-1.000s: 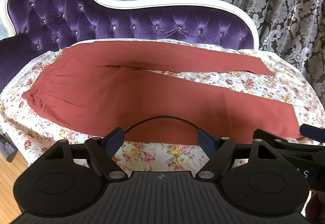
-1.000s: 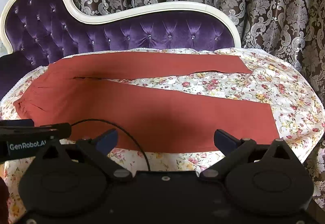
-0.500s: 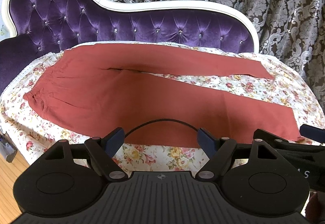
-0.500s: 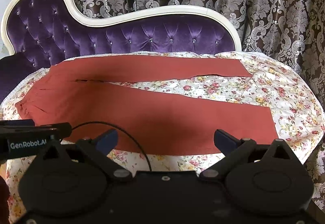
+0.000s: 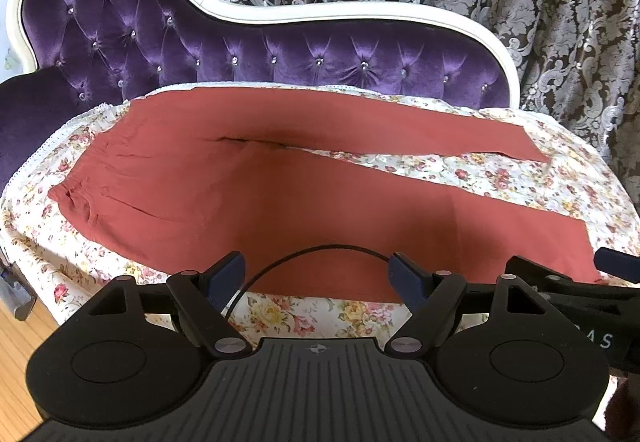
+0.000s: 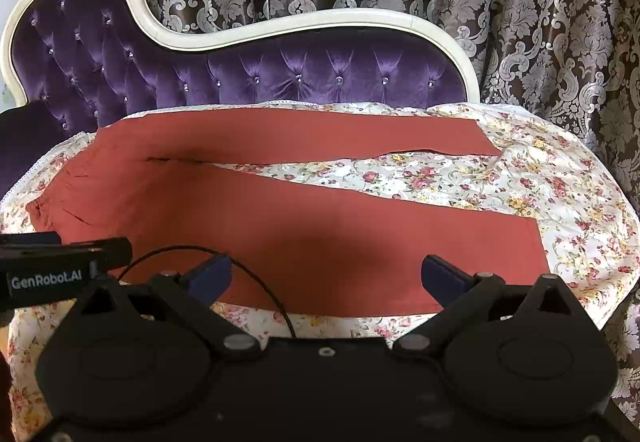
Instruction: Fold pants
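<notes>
A heavy damask curtain (image 6: pixel 520 21) in brown and silver hangs behind a purple tufted chaise (image 6: pixel 280 73) with a curved white frame. A floral sheet (image 6: pixel 540 181) covers the chaise seat in front of you.

On that sheet lie the rust-red pants (image 5: pixel 260 201), spread flat and unfolded. Their gathered waistband sits toward the chaise's raised left end. The two legs run rightward and split into a narrow V, with a wedge of sheet showing between them. The far leg lies along the chaise back; the near leg lies along the front edge of the seat, its hem stopping short of the right end. The fabric is mostly smooth, with a few creases near the waist.

Bare sheet borders the pants at the right end and in a thin strip along the front.

Your left gripper (image 5: pixel 318 278) hovers over the near leg's front edge, jaws spread wide with nothing between them. Your right gripper (image 6: pixel 326 276) hovers beside it, farther toward the hem, likewise spread and holding nothing.
</notes>
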The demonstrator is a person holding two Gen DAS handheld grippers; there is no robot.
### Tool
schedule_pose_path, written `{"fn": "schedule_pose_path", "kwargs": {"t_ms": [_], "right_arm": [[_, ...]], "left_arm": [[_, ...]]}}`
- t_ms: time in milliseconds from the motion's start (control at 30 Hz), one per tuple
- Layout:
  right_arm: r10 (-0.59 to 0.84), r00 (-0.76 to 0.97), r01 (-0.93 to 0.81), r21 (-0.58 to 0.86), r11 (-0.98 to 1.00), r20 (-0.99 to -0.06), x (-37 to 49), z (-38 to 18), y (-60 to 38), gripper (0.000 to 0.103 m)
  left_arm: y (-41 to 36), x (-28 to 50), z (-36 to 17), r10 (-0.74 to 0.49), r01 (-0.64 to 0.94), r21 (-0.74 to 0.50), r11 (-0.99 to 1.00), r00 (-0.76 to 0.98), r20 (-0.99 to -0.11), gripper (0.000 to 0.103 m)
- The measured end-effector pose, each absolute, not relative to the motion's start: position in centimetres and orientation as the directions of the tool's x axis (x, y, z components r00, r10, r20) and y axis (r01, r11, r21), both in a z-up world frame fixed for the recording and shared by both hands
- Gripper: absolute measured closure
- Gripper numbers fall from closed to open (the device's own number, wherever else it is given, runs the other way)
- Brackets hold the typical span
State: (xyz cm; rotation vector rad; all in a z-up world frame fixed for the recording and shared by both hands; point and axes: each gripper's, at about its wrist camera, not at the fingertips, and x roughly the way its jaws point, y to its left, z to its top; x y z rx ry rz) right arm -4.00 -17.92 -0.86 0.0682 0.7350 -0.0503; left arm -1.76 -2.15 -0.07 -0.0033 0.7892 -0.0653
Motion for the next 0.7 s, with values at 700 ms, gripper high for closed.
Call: {"fn": "schedule_pose_path", "kwargs": {"t_ms": [700], "right_arm": [[-0.008,0.71,0.066,0.056,0.996,-0.704,-1.8,-1.8,-18.6,0.0]], "left_arm": [[-1.8,-0.2,-1.1,-0.053,0.044,-0.032,0.999,0.67,-0.74,0.025]]}}
